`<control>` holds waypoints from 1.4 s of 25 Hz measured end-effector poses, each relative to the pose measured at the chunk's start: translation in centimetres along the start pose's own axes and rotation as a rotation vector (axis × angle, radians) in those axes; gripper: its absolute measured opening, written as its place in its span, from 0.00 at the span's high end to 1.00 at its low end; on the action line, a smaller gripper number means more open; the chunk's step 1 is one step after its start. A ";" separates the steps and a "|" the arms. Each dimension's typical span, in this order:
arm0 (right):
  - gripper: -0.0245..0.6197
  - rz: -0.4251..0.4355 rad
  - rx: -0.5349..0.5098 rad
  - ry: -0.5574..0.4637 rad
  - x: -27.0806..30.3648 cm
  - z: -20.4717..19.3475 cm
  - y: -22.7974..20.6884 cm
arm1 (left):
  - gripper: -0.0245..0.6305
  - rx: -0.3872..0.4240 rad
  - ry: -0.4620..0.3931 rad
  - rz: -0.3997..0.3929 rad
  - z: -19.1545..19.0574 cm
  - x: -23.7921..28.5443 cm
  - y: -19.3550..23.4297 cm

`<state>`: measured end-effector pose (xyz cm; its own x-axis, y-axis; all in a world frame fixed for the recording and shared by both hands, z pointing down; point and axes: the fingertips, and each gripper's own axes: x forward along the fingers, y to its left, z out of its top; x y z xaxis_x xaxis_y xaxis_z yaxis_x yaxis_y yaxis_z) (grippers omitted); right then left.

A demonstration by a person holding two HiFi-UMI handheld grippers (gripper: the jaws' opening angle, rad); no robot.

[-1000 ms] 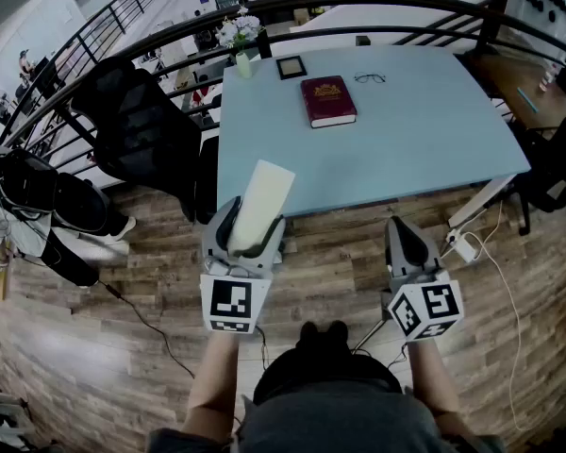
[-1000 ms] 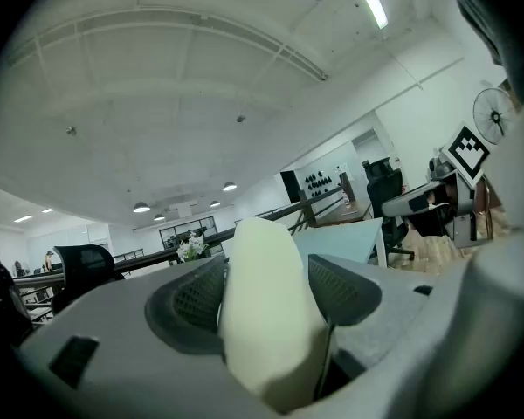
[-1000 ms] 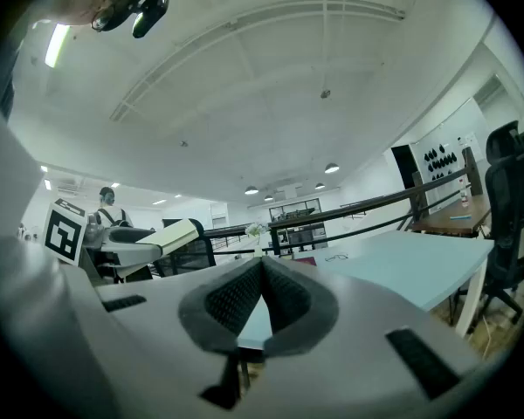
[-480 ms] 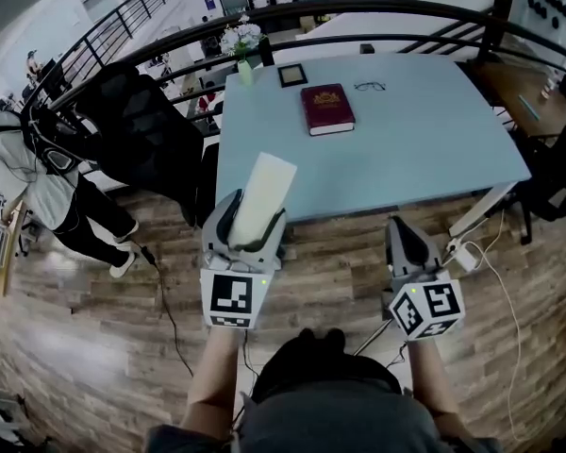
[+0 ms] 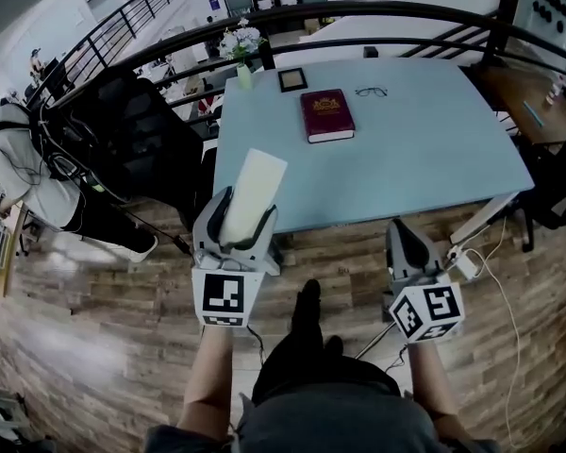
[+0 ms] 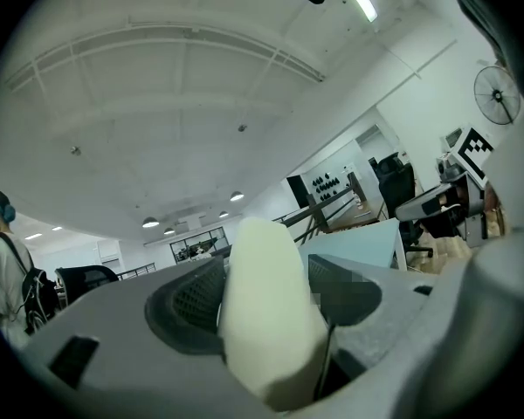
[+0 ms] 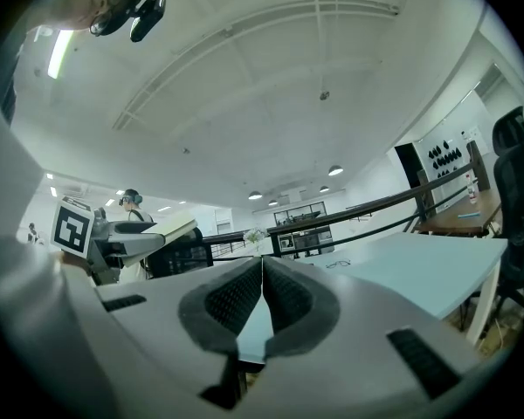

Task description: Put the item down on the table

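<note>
While the left hand-held gripper (image 5: 244, 218) pinches it, the cream slab (image 5: 257, 177) points lengthwise toward the table (image 5: 406, 149).

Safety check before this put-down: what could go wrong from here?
1. The left gripper holds the pale item by its lower end only; it might tilt or slip.
2. It hangs near the table's front edge, so an early release may drop it on the floor.
3. A power strip lies on the floor; stepping closer could catch it.
</note>
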<state>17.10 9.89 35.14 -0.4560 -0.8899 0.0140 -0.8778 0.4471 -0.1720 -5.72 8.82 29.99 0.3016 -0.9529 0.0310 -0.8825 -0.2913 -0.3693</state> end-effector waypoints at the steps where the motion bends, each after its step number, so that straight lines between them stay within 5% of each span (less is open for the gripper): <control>1: 0.96 -0.001 0.002 0.003 0.6 0.0 -0.3 | 0.49 -0.001 0.001 0.000 -0.1 0.7 0.3; 21: 0.96 -0.069 0.012 0.033 20.4 0.7 -5.0 | 0.49 -0.008 -0.021 -0.070 -4.1 20.3 10.4; 35: 0.96 -0.168 0.015 0.038 26.0 0.5 -7.3 | 0.49 0.001 -0.029 -0.158 -6.2 27.9 13.0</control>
<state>11.68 -16.55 36.25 -0.3083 -0.9478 0.0814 -0.9401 0.2904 -0.1784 -11.01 -22.05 31.83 0.4468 -0.8924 0.0622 -0.8228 -0.4373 -0.3631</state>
